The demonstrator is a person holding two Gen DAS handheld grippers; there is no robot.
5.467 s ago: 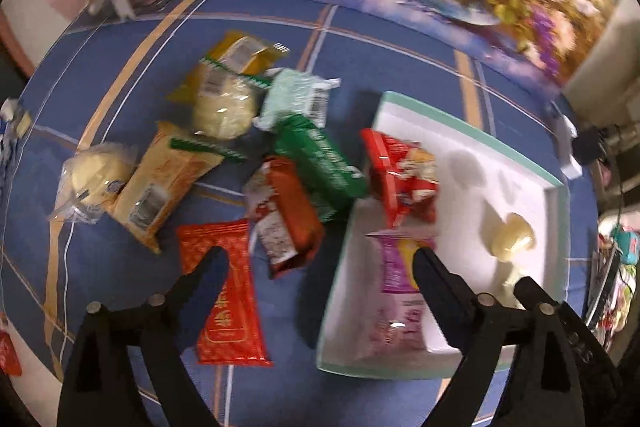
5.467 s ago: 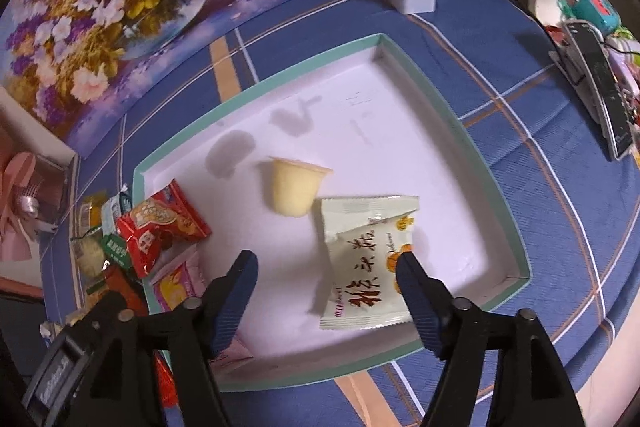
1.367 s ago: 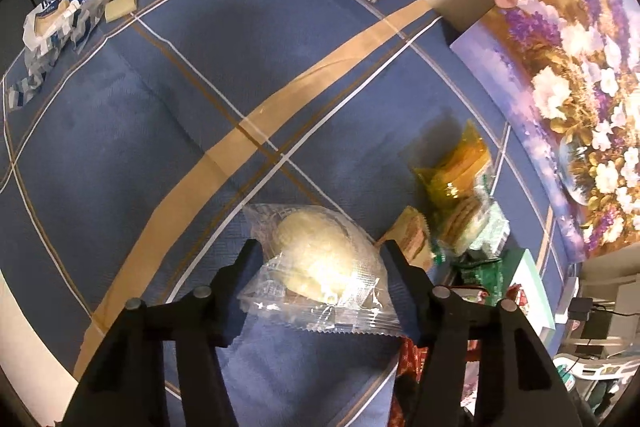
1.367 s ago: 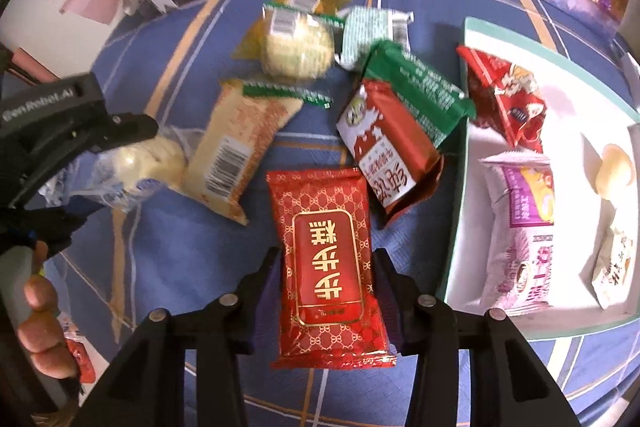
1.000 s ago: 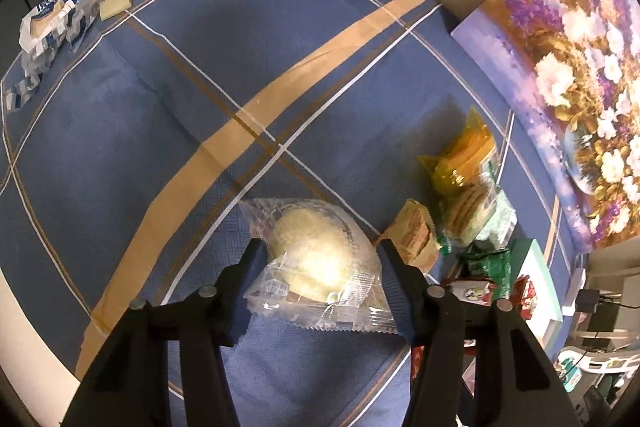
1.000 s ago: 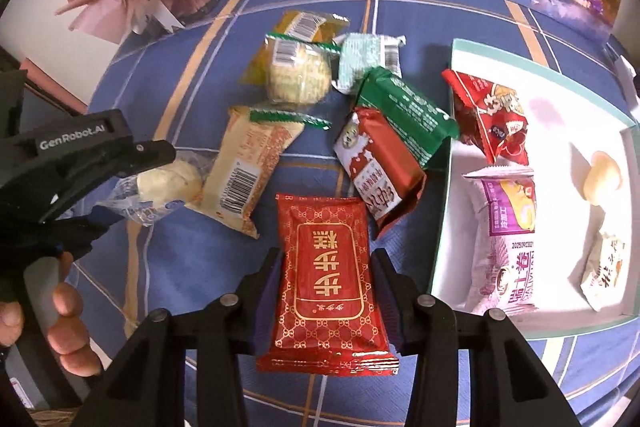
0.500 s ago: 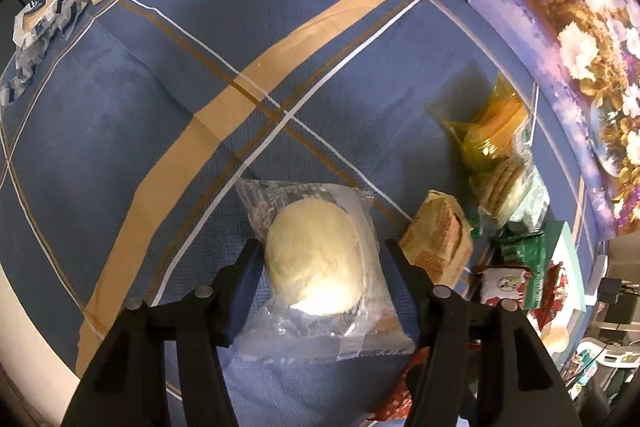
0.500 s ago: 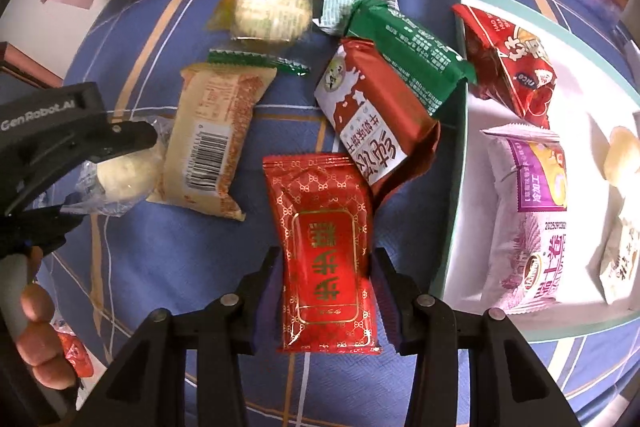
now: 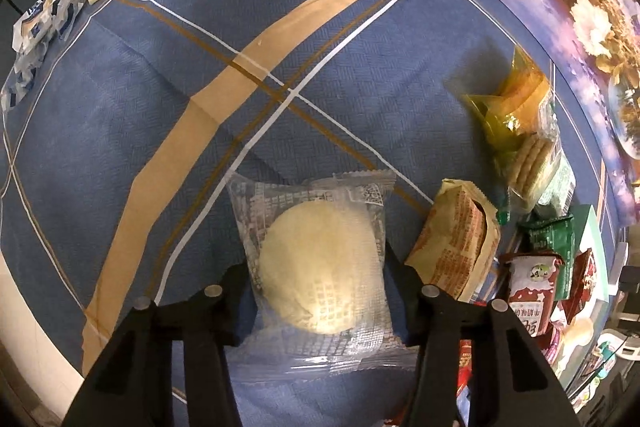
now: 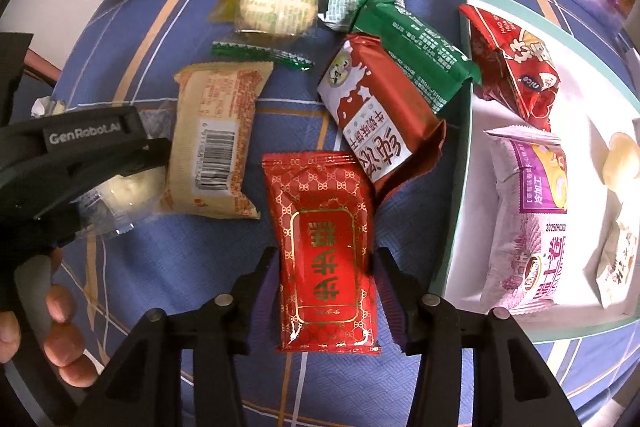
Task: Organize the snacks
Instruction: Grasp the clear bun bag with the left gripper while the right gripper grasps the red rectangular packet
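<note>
Snacks: scattered on the blue checked bench (image 9: pixel 132 115); a few already in the white tray (image 10: pixel 592 95) on the right.
Bun pack (image 9: pixel 316 267): clear wrapper, flat on the bench, between the fingers of the left tongs (image 9: pixel 316 279), just beside the tan pack (image 9: pixel 456 251).
Left tongs: pointing straight down, partly open, jaws just been closing; fingers flank the wrapper at its edges, no firm pinch visible yet.
Red pack (image 10: pixel 324 251): flat on the bench, lower half between the fingers of the right tongs (image 10: pixel 324 279); brown-and-white pack (image 10: pixel 376 123) lies touching its upper right corner.
Right tongs: steeply downward, jaws just been opening, now narrowly open around the pack, pads at its sides; hard to tell whether pressing.
Step, as judged: both tongs set to pick up, tray as the likely goal.
Risk, bun: pinching only the loose film may let the bun sag or slide out on lifting; closing hard would squash it.
Risk, red pack: glossy wrapper and a hold near one end, so likely to swing or slip free.
Risk, neighbours: brown-and-white pack could get dragged along; tan pack could get nudged by the left finger.
Risk, tray: near half crowded with a purple pack (image 10: pixel 528 223) and a red bag (image 10: pixel 512 63), so a drop there could land on top or on the rim.
</note>
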